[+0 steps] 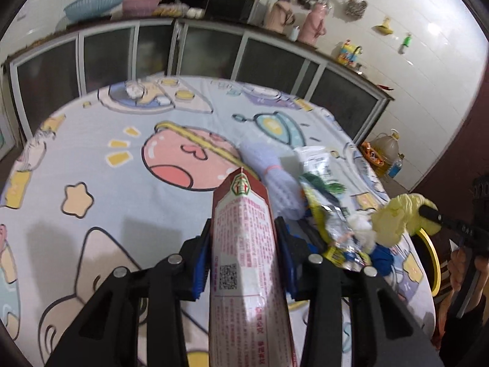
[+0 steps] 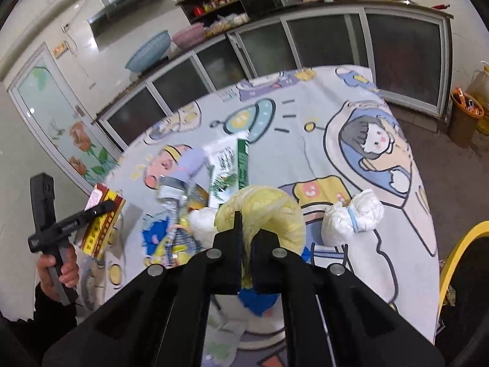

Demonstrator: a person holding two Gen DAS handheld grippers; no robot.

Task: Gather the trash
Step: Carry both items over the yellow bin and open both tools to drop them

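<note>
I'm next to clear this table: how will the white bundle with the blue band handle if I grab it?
The white bundle looks like crumpled thin plastic or paper, so probably light and squashy under the pads. Its blue band cinches the middle, so it should lift as one piece. Lumpy and lying flat on the tablecloth, it seems unlikely to roll.

Red carton in L claw

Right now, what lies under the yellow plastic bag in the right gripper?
Below the yellow plastic bag, pinched by the right gripper, a blue crumpled piece and the cartoon tablecloth show. Whatever else lies directly beneath is covered by the bag and gripper.
</note>
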